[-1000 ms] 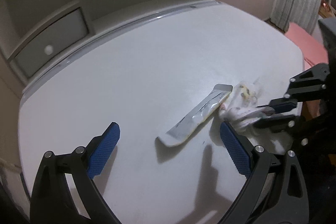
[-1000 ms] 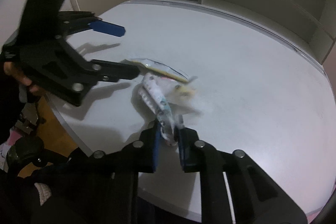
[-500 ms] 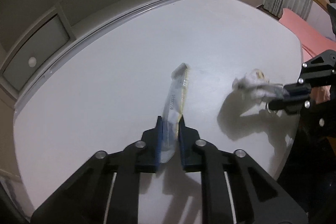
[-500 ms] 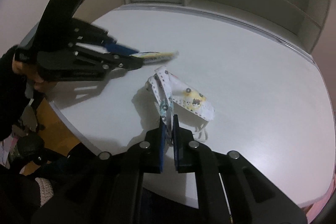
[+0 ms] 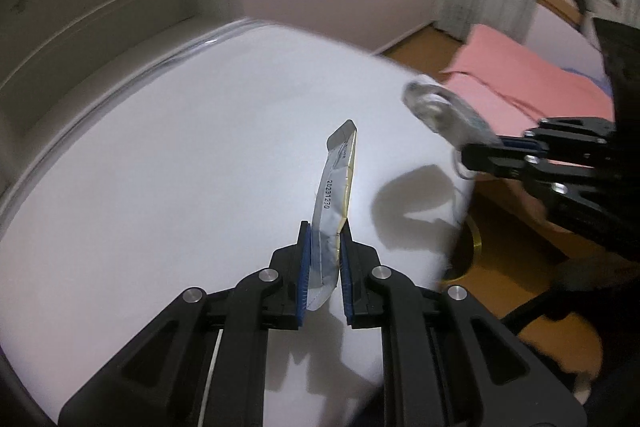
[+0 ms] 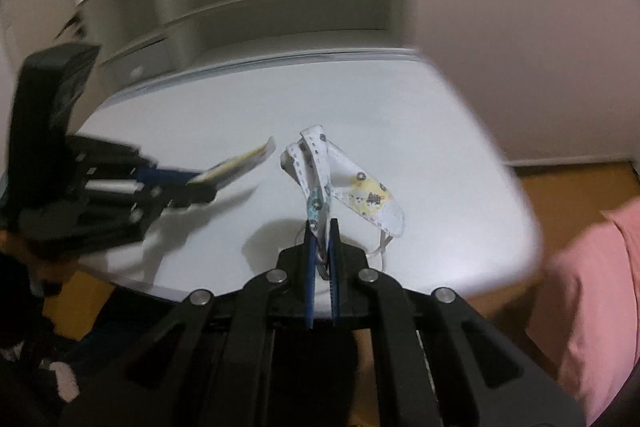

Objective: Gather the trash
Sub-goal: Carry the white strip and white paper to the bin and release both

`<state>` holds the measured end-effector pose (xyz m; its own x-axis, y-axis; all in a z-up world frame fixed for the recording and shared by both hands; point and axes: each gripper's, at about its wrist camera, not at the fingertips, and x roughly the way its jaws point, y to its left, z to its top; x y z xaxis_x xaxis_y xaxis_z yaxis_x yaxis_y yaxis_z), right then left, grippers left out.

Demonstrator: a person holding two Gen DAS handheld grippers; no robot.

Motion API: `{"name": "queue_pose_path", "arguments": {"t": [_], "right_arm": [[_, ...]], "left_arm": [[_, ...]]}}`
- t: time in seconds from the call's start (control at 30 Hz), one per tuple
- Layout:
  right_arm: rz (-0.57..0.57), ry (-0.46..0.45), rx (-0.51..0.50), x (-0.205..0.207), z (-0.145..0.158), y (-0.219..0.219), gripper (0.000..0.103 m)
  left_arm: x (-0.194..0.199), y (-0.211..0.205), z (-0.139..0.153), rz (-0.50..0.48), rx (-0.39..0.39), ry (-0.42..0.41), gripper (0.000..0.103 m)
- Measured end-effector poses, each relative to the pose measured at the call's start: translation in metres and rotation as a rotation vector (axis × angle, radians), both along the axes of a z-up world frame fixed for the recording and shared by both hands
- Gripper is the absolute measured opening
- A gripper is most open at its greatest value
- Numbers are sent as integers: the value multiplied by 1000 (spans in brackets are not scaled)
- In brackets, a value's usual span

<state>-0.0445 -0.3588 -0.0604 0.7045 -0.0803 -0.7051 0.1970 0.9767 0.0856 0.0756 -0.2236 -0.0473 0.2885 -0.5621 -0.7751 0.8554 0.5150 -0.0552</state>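
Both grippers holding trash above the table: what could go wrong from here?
1. The left gripper pinches only the wrapper's bottom end; it could slip out.
2. The mask's loose strap dangles below the right gripper and might snag the table edge.

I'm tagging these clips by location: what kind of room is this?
Probably a bedroom: a white desk with built-in shelves behind it, and pink bedding beside it.
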Motion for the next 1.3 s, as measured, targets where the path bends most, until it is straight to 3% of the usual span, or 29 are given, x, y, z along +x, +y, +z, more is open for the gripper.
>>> {"name": "queue_pose_path", "arguments": {"t": [0.17, 0.3, 0.5, 0.6, 0.73, 0.87, 1.3], "right_arm": [[-214, 2, 22, -63, -6, -80, 6], [-380, 41, 58, -117, -32, -142, 6], [-495, 163, 166, -165, -104, -203, 6], [-503, 232, 224, -164, -148, -218, 6], [-498, 316, 293, -156, -203, -229, 7], [-502, 367, 334, -144, -232, -230, 7], [-510, 382, 376, -142, -247, -236, 7]], "left_arm": [[-51, -90, -3, -160, -27, 28, 12], [-93, -148, -23, -272, -21, 39, 12], [-131, -211, -93, -357, 40, 116, 12], [-125, -234, -139, -359, 89, 212, 12], [-122, -260, -193, -319, 188, 239, 13], [-117, -263, -223, -274, 239, 273, 13], [-110, -281, -250, -274, 279, 270, 13]]}}
